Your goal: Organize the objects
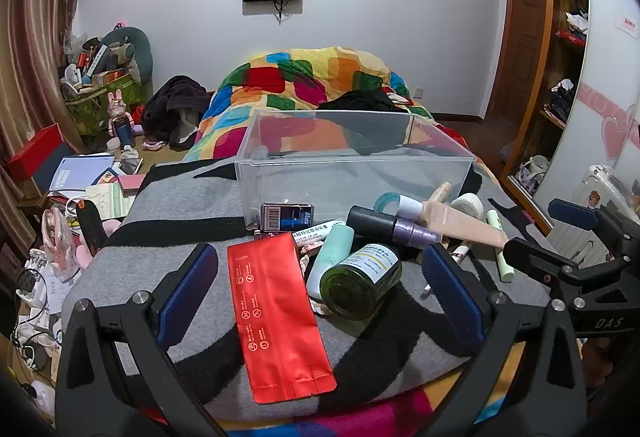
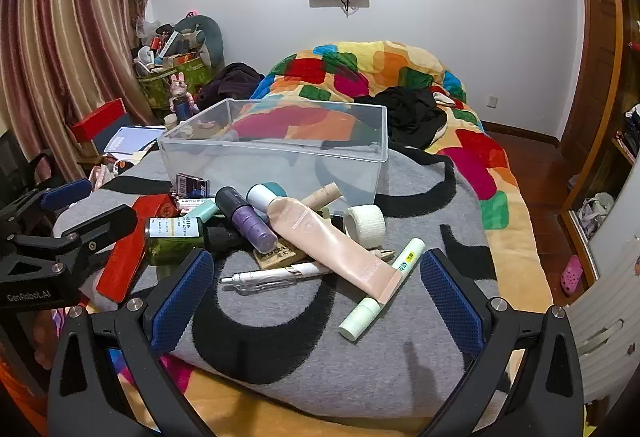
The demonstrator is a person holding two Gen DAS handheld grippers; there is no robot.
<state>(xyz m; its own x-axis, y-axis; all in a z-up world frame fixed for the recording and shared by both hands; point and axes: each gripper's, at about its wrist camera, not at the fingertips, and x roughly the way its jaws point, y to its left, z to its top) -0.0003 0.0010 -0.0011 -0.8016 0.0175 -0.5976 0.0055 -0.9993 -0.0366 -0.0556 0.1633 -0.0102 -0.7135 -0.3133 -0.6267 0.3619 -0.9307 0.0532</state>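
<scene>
Flat red foil pouch point(image 1: 276, 313) lay between wide-apart left gripper point(image 1: 320, 293); right gripper point(image 2: 316, 289) likewise spread, framing pale peach squeeze tube point(image 2: 332, 241)

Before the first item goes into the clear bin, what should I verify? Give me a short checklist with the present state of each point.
1. Left claw open, nothing held: ok.
2. Right claw open, nothing held: ok.
3. Clear plastic bin upright and empty: ok.
4. Red foil pouch lies flat between the left claw's pads, free to grasp: ok.
5. Green glass jar lies on its side against other items, may roll: not ok.
6. Beige tube lies over the pale green stick: not ok.
</scene>
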